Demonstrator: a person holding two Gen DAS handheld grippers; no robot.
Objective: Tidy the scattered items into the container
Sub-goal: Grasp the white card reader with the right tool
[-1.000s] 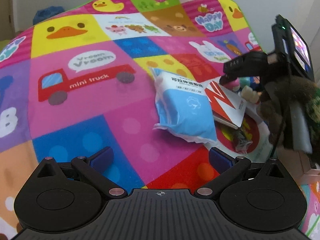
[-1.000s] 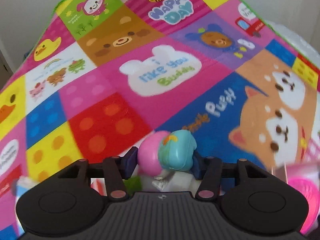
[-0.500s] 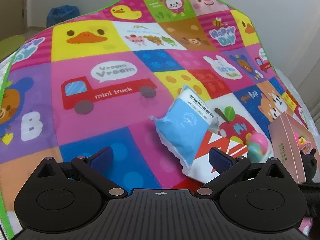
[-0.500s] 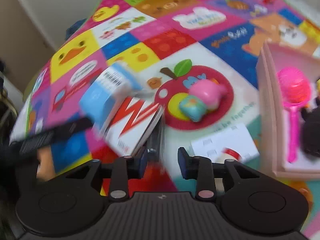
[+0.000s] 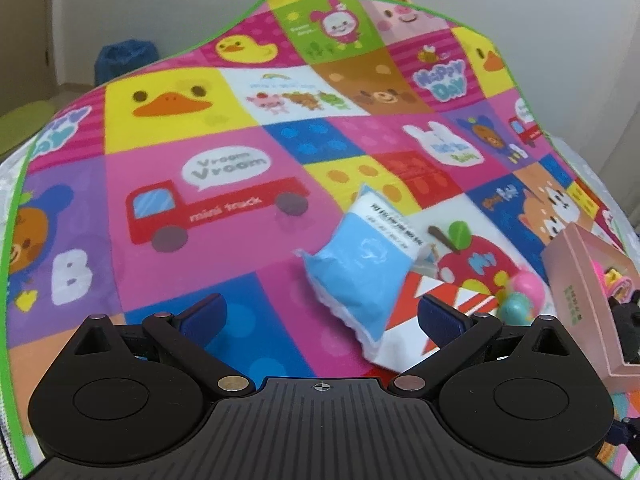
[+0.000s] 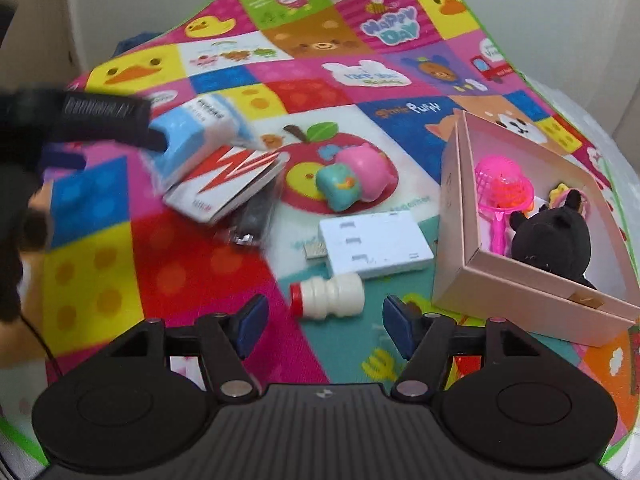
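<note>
The left gripper (image 5: 320, 314) hangs tilted down over the play mat (image 5: 208, 152) with its jaws spread wide and nothing between them; its blue pads frame a bare pink and blue patch of the mat near the front edge. The right gripper (image 6: 322, 322) is about half open and also holds nothing: its jaws have just been opening, and the small white bottle with a red cap (image 6: 330, 295) lies on its side on the mat in the gap just ahead of the pads, touched by neither.

From left to right across the mat in the right wrist view: the left gripper's black body reaches in from the left edge, its tip at the blue and white packet (image 6: 192, 142). The packet rests partly on a white booklet with a red zigzag (image 6: 228, 180), which in turn overlaps a dark, blurred item (image 6: 252, 220) I cannot make out. Near the mat's middle, on the printed apple, sits a pink and teal squishy toy (image 6: 356, 178). Nearer the front edge lies a flat white USB hub (image 6: 376, 244), just behind the bottle. Toward the right edge stands the pink box (image 6: 456, 216), open, holding a pink toy net (image 6: 500, 188) and a black plush toy (image 6: 552, 240).
</note>
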